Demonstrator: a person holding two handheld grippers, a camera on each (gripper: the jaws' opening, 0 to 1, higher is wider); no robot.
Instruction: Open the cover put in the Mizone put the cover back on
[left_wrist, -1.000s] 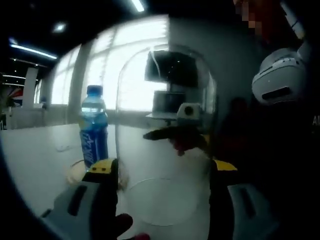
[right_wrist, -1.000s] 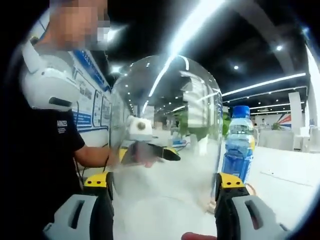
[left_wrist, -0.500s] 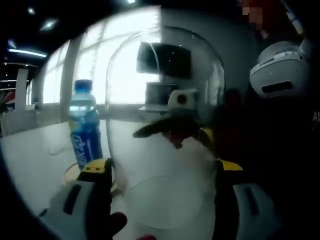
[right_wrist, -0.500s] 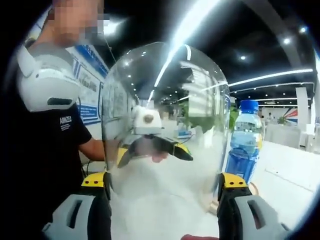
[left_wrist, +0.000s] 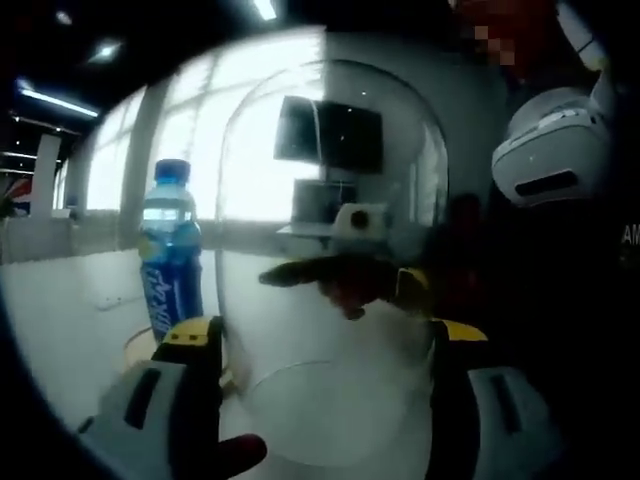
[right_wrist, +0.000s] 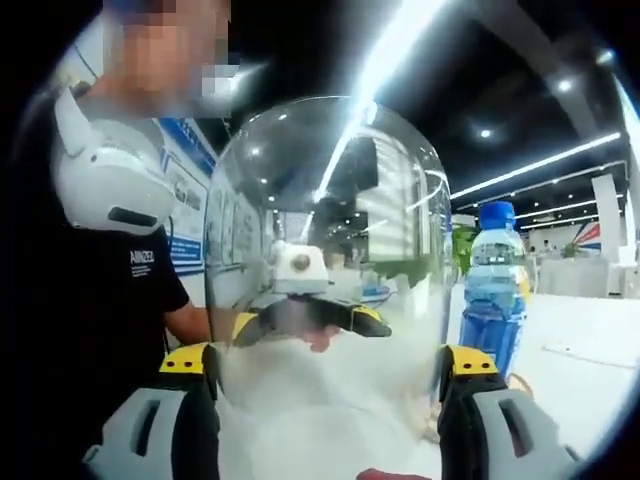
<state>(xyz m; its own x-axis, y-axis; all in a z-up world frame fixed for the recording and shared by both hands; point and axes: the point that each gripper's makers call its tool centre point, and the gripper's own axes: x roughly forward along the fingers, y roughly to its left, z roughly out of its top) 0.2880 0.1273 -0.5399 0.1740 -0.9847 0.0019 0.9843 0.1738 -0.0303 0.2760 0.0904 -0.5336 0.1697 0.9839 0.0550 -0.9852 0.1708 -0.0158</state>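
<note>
A clear glass dome cover (left_wrist: 330, 240) is clamped between both grippers from opposite sides, upright and held beside the bottle rather than over it. My left gripper (left_wrist: 325, 350) is shut on its lower wall. My right gripper (right_wrist: 325, 370) grips the same cover (right_wrist: 330, 250). Through the glass each view shows the opposite gripper (left_wrist: 345, 280) (right_wrist: 305, 310). The blue Mizone bottle (left_wrist: 168, 265) with a blue cap stands upright on a round wooden base (left_wrist: 140, 350), left of the cover in the left gripper view. In the right gripper view the bottle (right_wrist: 495, 295) is to the cover's right.
The bottle's base rests on a white table (left_wrist: 70, 320) (right_wrist: 580, 370). A person in a black shirt with a white device on the chest (right_wrist: 105, 180) (left_wrist: 550, 160) stands close behind the cover. Bright windows and a dark screen (left_wrist: 330, 135) lie beyond.
The cover stays clamped between both grippers. Both views have shifted slightly with the hands; the bottle keeps its place on the base.
</note>
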